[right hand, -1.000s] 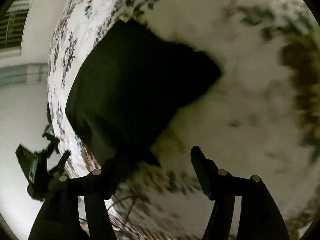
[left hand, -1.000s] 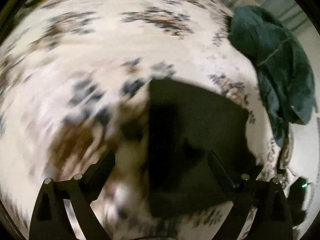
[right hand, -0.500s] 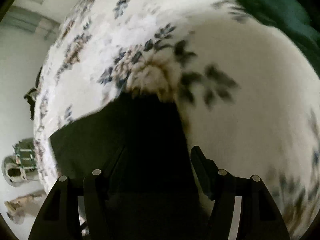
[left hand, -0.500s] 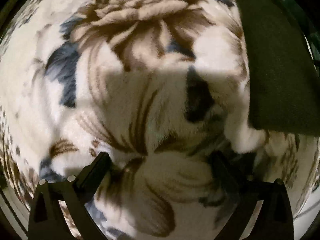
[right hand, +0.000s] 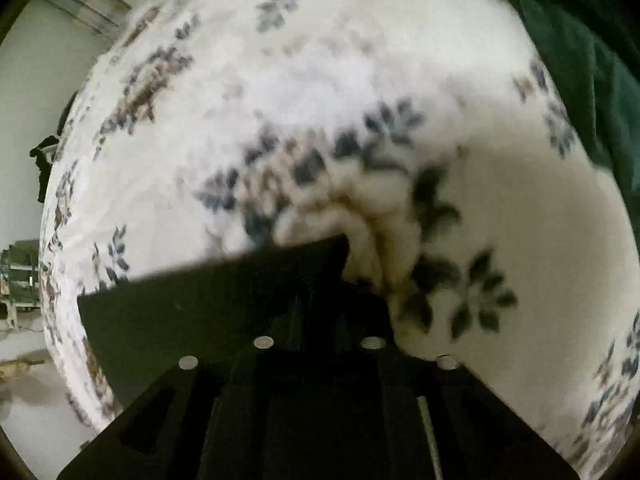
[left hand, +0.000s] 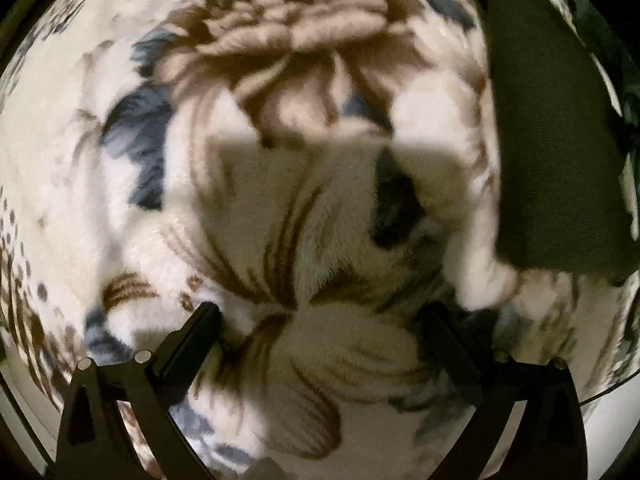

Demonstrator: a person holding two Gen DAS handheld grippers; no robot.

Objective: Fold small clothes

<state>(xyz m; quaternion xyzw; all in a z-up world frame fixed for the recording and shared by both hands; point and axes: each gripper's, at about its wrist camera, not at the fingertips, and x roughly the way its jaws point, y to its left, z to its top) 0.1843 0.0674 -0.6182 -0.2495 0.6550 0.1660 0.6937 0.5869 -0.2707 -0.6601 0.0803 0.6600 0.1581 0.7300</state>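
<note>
A small dark folded garment (left hand: 552, 152) lies on the floral fleece blanket (left hand: 280, 160), at the right edge of the left wrist view. My left gripper (left hand: 320, 316) is open and empty, low over the blanket, well left of the garment. In the right wrist view the same dark garment (right hand: 192, 308) fills the lower left. My right gripper (right hand: 320, 292) is shut on the garment's far right corner, with its fingers pressed together over the cloth.
A dark green cloth (right hand: 592, 40) lies on the blanket at the upper right of the right wrist view. The blanket's edge (right hand: 60, 240) drops off at the left, with the floor and some dim objects beyond.
My right gripper has closed on the dark garment's corner; half a second ago its fingers stood open around it. My left gripper has stayed open and barely moved.
</note>
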